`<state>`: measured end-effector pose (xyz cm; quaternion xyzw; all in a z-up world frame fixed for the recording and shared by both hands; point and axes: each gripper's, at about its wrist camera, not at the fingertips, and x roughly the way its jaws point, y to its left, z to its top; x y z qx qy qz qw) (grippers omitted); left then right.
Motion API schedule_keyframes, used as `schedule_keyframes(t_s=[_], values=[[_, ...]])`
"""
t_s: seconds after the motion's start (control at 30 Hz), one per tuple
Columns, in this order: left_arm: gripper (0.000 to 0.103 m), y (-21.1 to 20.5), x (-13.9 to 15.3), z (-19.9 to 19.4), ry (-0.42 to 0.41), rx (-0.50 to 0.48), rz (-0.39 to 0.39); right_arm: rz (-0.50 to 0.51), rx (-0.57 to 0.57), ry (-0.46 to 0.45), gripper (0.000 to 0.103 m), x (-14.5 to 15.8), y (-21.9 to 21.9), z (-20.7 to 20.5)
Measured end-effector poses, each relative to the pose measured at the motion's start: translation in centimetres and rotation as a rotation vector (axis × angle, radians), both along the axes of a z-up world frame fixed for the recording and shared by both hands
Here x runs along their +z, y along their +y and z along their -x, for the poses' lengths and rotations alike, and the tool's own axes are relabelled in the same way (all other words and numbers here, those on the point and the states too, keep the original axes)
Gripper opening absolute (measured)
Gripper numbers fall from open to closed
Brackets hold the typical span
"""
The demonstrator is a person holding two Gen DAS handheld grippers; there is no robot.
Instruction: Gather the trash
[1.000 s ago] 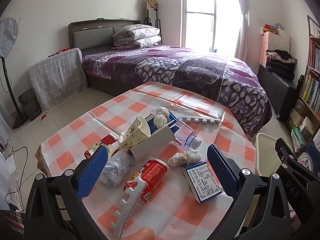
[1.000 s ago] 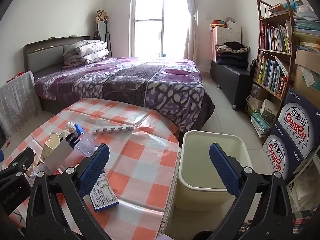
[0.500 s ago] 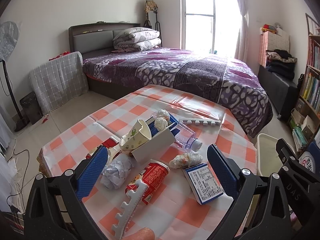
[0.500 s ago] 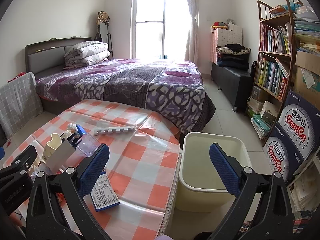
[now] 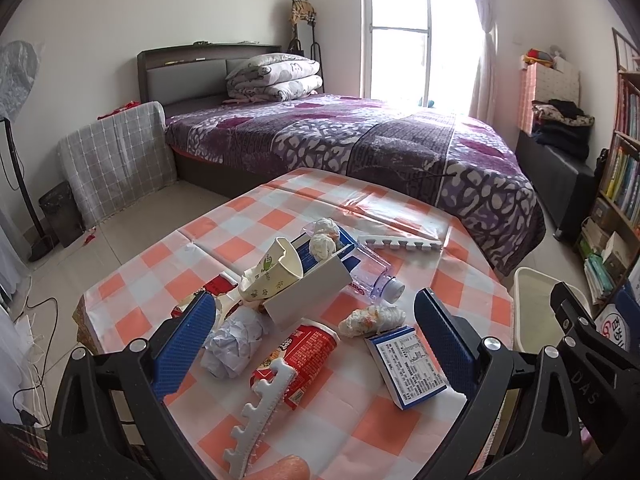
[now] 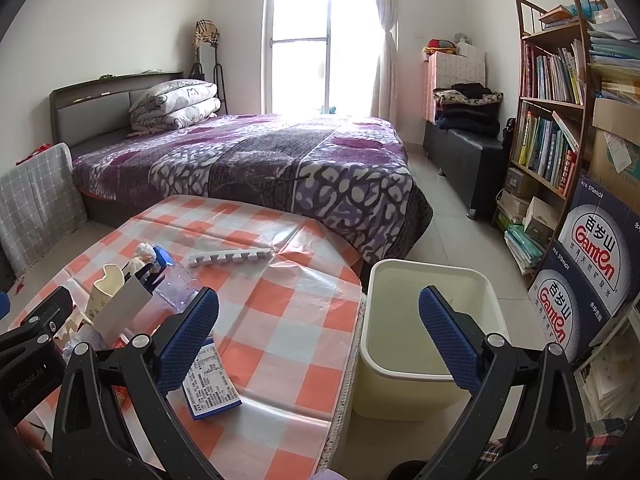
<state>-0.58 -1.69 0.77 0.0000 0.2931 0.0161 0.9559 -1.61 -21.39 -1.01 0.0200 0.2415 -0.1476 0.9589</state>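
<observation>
Trash lies on a table with an orange-checked cloth: a red snack tube, a crumpled paper ball, a paper cup, a white carton, a blue box, a tissue wad, a clear bottle and two white foam strips. My left gripper is open and empty above the red tube. My right gripper is open and empty over the table's right edge, beside a cream bin; the blue box lies by its left finger.
A bed with a purple cover stands behind the table. A bookshelf and water cartons line the right wall beside the bin. A fan and a covered chair stand at the left.
Both grippers have drawn back and up slightly; the trash sits a little lower and smaller in view. Both stay open and nothing was picked up.
</observation>
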Motion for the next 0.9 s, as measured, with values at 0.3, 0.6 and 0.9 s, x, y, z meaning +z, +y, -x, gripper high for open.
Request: schedule_keyframes(t_s=[0.3, 0.6, 0.9], values=[[0.097, 0.06, -0.14, 0.02, 0.002, 0.0, 0.002, -0.004, 0.004, 0.008, 0.096, -0.21, 0.02, -0.05], [0.097, 0.07, -0.51, 0.09, 0.009, 0.001, 0.003, -0.005, 0.003, 0.009, 0.096, -0.26, 0.05, -0.09], [0.097, 0.13, -0.51, 0.07, 0.009, 0.001, 0.003, -0.005, 0.002, 0.009, 0.096, -0.26, 0.04, -0.14]])
